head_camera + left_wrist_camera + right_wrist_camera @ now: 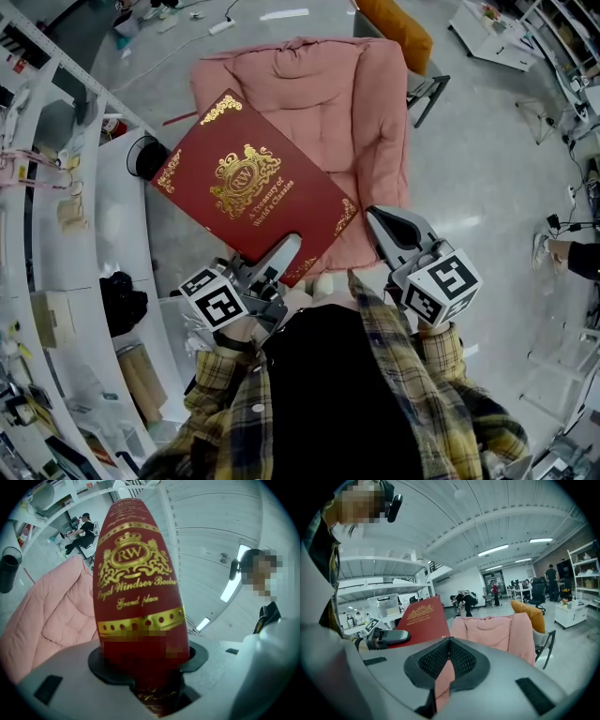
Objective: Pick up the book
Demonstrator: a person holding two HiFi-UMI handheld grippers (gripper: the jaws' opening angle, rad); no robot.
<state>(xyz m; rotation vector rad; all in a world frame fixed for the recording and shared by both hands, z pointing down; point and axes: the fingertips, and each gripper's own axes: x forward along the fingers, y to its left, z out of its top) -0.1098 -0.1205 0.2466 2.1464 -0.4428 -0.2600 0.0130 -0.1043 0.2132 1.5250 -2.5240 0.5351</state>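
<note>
A large red book [253, 187] with a gold crest and gold corners hangs tilted above the pink padded chair [337, 94]. My left gripper [286, 251] is shut on its near edge. In the left gripper view the book [136, 573] rises straight out of the jaws of the left gripper [145, 660], cover facing the camera. My right gripper [386, 225] is to the right of the book and apart from it, its tips together over the chair's front edge. The right gripper view has its jaws [449, 641] closed on nothing, with the book [419, 620] off to the left.
A white curved counter [56, 234] with clutter runs down the left, with a black cup [145, 155] near it. An orange cushion [398, 28] lies behind the chair. People [464, 602] and desks stand far across the grey floor.
</note>
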